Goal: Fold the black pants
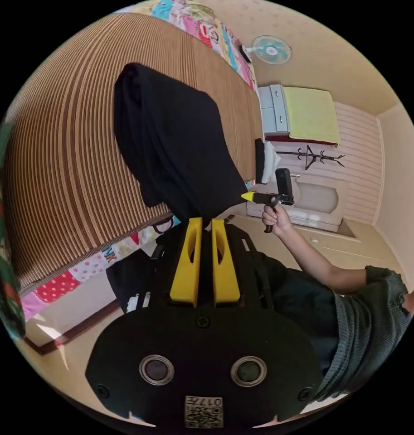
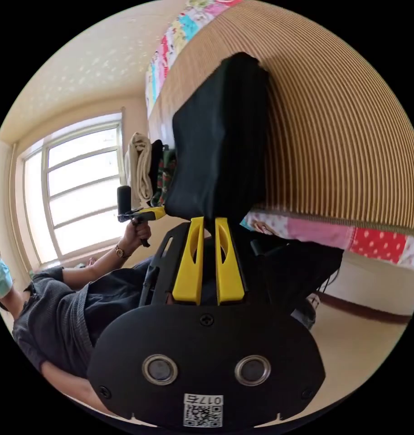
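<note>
Striped brown mat [image 1: 70, 158] covers the bed, and the black pants [image 1: 170, 136] lie folded on it, their near edge lifted off. Left gripper [image 1: 206, 223] pinches one near corner with jaws closed, right gripper [image 2: 209, 222] clamps the other corner the same way.

The black pants [image 1: 170, 145] [image 2: 220, 140] are folded double and hang lifted over the striped mat, their lower corners pinched at 6 o'clock
</note>
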Tool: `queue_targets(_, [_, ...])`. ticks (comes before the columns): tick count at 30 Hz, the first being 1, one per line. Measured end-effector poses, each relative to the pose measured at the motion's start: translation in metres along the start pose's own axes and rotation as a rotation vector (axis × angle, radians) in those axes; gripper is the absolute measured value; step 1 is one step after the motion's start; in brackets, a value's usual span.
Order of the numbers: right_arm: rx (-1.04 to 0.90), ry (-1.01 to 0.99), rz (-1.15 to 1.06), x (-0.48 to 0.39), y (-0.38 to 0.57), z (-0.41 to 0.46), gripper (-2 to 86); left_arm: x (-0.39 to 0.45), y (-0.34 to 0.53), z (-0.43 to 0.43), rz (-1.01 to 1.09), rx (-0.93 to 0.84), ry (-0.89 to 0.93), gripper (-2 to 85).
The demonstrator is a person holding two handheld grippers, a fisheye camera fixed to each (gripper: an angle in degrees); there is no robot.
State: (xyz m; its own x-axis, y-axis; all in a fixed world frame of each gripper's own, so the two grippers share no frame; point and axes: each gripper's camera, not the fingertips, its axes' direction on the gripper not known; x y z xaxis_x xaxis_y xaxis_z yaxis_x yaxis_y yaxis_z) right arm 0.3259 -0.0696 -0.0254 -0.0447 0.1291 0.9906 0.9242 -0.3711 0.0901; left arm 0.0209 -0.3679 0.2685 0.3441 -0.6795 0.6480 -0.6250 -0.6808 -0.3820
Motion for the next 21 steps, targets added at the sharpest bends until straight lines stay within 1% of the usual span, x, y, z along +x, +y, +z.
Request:
queue_targets(1, [0.008,-0.003,0.061,0.013,0.004,0.002,7.1,-0.017,0.003,0.019,-0.029,-0.038,0.027,5.6])
queue_targets(3, [0.042,-0.042,0.105,0.021,0.004,-0.006,9.6,-0.036,-0.001,0.035,-0.037,-0.082,0.092,7.1])
queue_targets(4, [0.102,-0.059,0.102,0.017,0.002,-0.018,11.2,-0.046,-0.007,0.033,-0.061,-0.058,0.098,8.3])
queue_targets(6, [0.180,-0.033,0.099,0.009,-0.007,-0.038,13.2,-0.058,-0.022,0.018,-0.082,0.015,0.093,10.4])
queue_targets(9, [0.218,-0.008,0.087,-0.002,-0.036,-0.058,16.5,-0.083,-0.060,-0.008,-0.138,0.096,0.050,14.7])
queue_targets(12, [0.135,0.007,0.072,-0.001,-0.075,-0.053,18.3,-0.111,-0.105,-0.019,-0.180,0.139,0.025,16.4])
queue_targets(14, [0.075,0.029,0.062,0.000,-0.096,-0.044,19.0,-0.129,-0.140,-0.018,-0.185,0.131,0.016,17.2])
queue_targets(16, [0.023,-0.002,0.067,0.004,-0.113,-0.031,19.3,-0.141,-0.162,-0.012,-0.190,0.114,0.003,17.4])
queue_targets(19, [-0.008,-0.062,0.060,0.005,-0.120,-0.011,17.7,-0.151,-0.187,0.003,-0.161,0.082,0.048,16.4])
queue_targets(21, [0.036,-0.069,0.079,0.004,-0.115,-0.011,16.3,-0.156,-0.196,0.015,-0.152,0.053,0.076,15.0])
